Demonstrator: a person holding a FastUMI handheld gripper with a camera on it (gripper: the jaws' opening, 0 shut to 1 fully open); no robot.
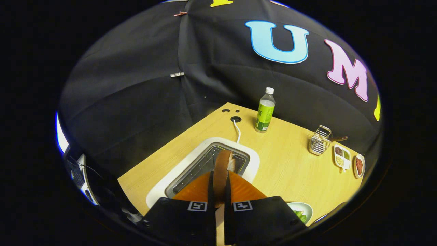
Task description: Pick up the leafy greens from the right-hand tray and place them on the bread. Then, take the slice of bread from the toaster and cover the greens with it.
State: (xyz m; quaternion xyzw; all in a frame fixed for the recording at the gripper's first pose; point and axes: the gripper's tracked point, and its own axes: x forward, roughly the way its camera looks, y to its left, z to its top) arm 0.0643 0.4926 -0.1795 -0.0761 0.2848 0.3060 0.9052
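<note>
A slice of bread [222, 167] with a brown crust stands on edge between my two fingers, and my gripper [218, 186] is shut on it. The slice hangs right over the open slot of the white toaster [191, 164], whose metal inside shows just beyond my fingers. A white cord [237, 131] runs from the toaster to a hole in the wooden table [286, 164]. To the right of my fingers, at the table's near edge, a pale plate [305, 206] holds something green [300, 215], partly hidden by the gripper body.
A green-labelled bottle [265, 111] stands beyond the toaster near the table's back edge. Further right are a wire basket [320, 140] with a wooden handle, a divided white dish [342, 157] of seasonings and a small dish [359, 165] with something red.
</note>
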